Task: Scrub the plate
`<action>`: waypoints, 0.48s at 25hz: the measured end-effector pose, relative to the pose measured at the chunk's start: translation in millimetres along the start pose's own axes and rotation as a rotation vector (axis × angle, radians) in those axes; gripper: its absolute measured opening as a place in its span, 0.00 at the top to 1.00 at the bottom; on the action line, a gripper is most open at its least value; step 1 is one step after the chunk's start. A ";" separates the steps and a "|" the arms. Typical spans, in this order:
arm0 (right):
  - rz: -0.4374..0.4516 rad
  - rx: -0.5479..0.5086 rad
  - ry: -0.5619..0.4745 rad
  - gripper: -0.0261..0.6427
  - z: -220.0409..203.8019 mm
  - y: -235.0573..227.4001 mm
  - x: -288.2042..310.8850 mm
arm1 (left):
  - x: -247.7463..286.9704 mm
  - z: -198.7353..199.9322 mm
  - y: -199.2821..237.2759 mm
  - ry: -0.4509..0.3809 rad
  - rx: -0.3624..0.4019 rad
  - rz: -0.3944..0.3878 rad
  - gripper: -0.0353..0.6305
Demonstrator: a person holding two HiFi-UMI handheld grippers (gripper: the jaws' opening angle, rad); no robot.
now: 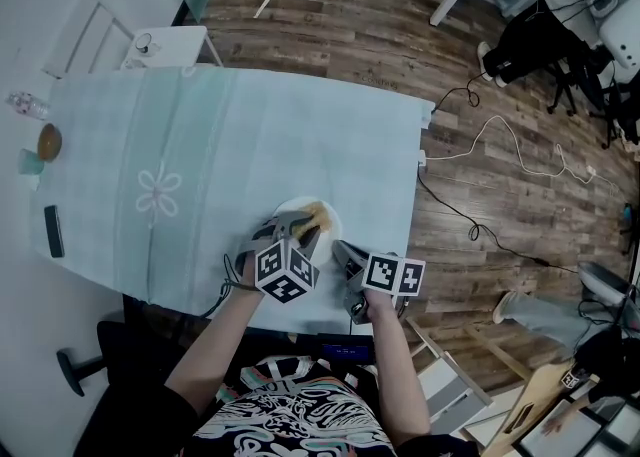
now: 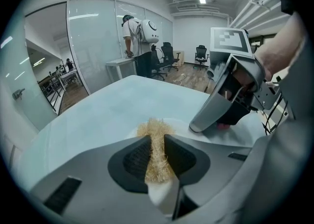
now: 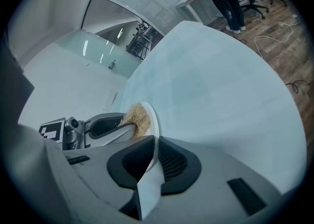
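A white plate (image 1: 329,228) lies near the front edge of the table, by its right end. My right gripper (image 1: 341,252) is shut on the plate's near rim; in the right gripper view the rim (image 3: 153,118) runs up between the pads of the right gripper (image 3: 154,143). My left gripper (image 1: 304,226) is shut on a tan fibrous scrubber (image 1: 318,212), which rests on the plate. In the left gripper view the scrubber (image 2: 155,131) sticks out past the left gripper (image 2: 157,144), with the right gripper (image 2: 208,126) just to its right. The right gripper view shows the scrubber (image 3: 135,117) against the plate's face.
A pale green cloth (image 1: 200,165) covers the table. At its left edge lie a dark flat object (image 1: 54,230), a cup (image 1: 31,162), a small bowl (image 1: 49,141) and a bottle (image 1: 24,103). A white chair (image 1: 165,45) stands behind. Cables (image 1: 500,135) trail over the wooden floor at right.
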State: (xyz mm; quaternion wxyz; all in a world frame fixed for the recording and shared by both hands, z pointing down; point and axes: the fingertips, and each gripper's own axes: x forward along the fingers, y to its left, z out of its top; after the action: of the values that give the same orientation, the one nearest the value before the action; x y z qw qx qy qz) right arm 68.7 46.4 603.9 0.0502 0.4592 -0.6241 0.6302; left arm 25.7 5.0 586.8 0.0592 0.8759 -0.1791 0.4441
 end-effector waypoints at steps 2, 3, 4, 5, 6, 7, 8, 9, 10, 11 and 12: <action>0.002 -0.001 -0.002 0.93 0.3 -0.2 0.5 | 0.8 0.5 -4.3 -0.001 0.004 -0.008 0.78; 0.004 -0.001 -0.003 0.93 0.3 0.0 0.7 | 0.6 0.2 -6.0 -0.001 0.003 -0.012 0.78; 0.005 -0.001 -0.004 0.93 0.1 0.1 1.0 | 0.0 -0.2 -7.7 -0.002 0.002 -0.018 0.78; 0.005 0.001 -0.004 0.93 -0.2 0.3 1.1 | -0.4 -0.5 -9.6 -0.003 0.002 -0.024 0.78; 0.006 0.002 -0.003 0.93 -0.2 0.2 1.2 | -0.5 -0.5 -11.7 -0.004 0.002 -0.031 0.78; 0.007 0.003 -0.003 0.93 -0.1 0.1 1.2 | -0.3 -0.4 -14.1 -0.004 0.005 -0.038 0.78; 0.008 0.004 -0.003 0.93 0.0 -0.1 1.4 | 0.0 -0.5 -16.5 -0.003 0.008 -0.044 0.78; 0.009 0.005 -0.004 0.93 0.0 -0.4 1.6 | 0.0 -1.0 -18.9 -0.002 0.012 -0.050 0.78; 0.010 0.005 -0.004 0.93 0.0 -0.6 1.8 | -0.2 -1.7 -21.3 -0.001 0.014 -0.056 0.78; 0.010 0.005 -0.005 0.93 -0.1 -0.8 2.1 | -0.6 -2.6 -23.7 0.000 0.016 -0.061 0.78; 0.010 0.005 -0.006 0.93 -0.1 -0.8 2.3 | -1.2 -3.3 -26.0 0.000 0.018 -0.067 0.78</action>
State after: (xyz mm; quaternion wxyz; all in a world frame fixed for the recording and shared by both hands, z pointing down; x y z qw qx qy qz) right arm 67.8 45.5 606.0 0.0440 0.4584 -0.6248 0.6305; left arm 32.1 30.3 589.3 0.0663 0.8819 -0.1456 0.4434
